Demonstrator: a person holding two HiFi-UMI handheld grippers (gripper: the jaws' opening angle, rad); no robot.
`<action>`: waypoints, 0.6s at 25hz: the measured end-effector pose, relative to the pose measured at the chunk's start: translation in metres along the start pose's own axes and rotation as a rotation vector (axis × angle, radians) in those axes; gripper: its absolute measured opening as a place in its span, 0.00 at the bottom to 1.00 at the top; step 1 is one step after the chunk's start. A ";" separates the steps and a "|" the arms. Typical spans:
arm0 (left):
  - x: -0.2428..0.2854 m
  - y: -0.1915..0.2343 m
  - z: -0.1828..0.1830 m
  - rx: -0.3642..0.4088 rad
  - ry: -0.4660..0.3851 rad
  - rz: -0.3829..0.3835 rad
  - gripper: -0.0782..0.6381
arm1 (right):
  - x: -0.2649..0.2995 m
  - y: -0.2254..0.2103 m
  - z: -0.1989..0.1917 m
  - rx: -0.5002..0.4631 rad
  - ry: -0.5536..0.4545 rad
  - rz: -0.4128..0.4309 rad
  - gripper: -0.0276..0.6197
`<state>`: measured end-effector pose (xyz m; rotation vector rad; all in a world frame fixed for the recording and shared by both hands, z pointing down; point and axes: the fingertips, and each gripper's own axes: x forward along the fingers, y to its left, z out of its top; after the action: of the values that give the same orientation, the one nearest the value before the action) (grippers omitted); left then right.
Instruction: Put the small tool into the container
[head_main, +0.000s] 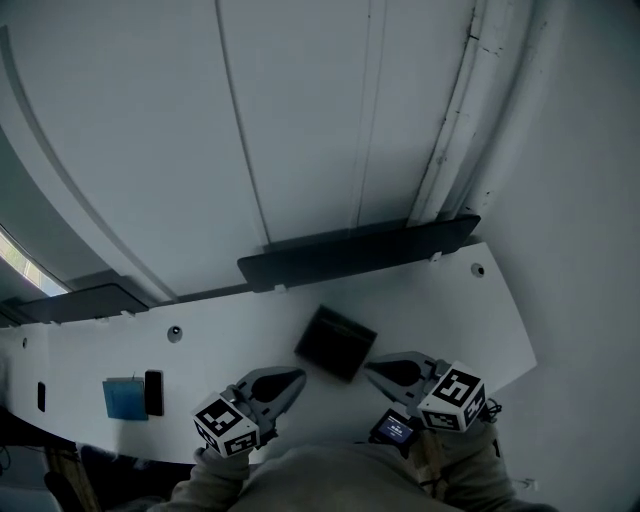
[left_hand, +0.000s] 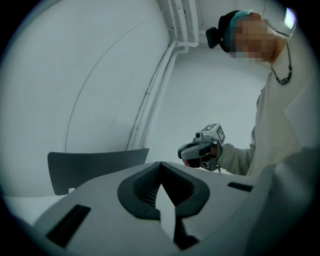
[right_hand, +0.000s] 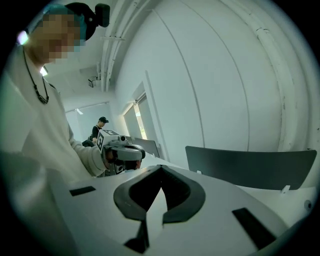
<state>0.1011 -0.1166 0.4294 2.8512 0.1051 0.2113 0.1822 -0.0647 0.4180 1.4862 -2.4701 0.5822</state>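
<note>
ok so nearest the camera: pale sleeves (head_main: 215, 482) at the bottom edge, one hand-held gripper in each hand; the left hand-held gripper (head_main: 298, 377) has its jaws pinched fully together with nothing in them; the right hand-held gripper (head_main: 368, 367) is the same, closed up and empty; the cube (head_main: 226, 425) on each only carries black-and-white square markers, and the little lit screen (head_main: 393, 430) on the right one is too small to read; both tips point inward at the black square container (head_main: 337, 342), which sits on the white desk (head_main: 450, 300) between and just beyond them; off to the left a small black item (head_main: 153, 392), maybe the small tool (can't tell at this size), lies right beside a blue box (head_main: 125, 398), well apart from the container; further back a dark panel (head_main: 360, 250) runs along the desk's far edge, then white wall (head_main: 300, 120)
</note>
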 end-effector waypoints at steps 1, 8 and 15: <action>0.003 -0.001 0.000 -0.001 -0.001 -0.001 0.11 | -0.005 -0.002 -0.002 0.003 -0.003 -0.011 0.08; 0.015 -0.008 -0.009 0.012 0.039 -0.008 0.11 | -0.014 -0.003 -0.013 0.020 -0.044 -0.070 0.07; 0.020 -0.015 -0.011 0.005 0.022 -0.012 0.11 | -0.016 -0.005 -0.013 0.016 -0.044 -0.086 0.07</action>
<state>0.1183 -0.0973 0.4380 2.8532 0.1274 0.2402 0.1939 -0.0487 0.4256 1.6193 -2.4250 0.5602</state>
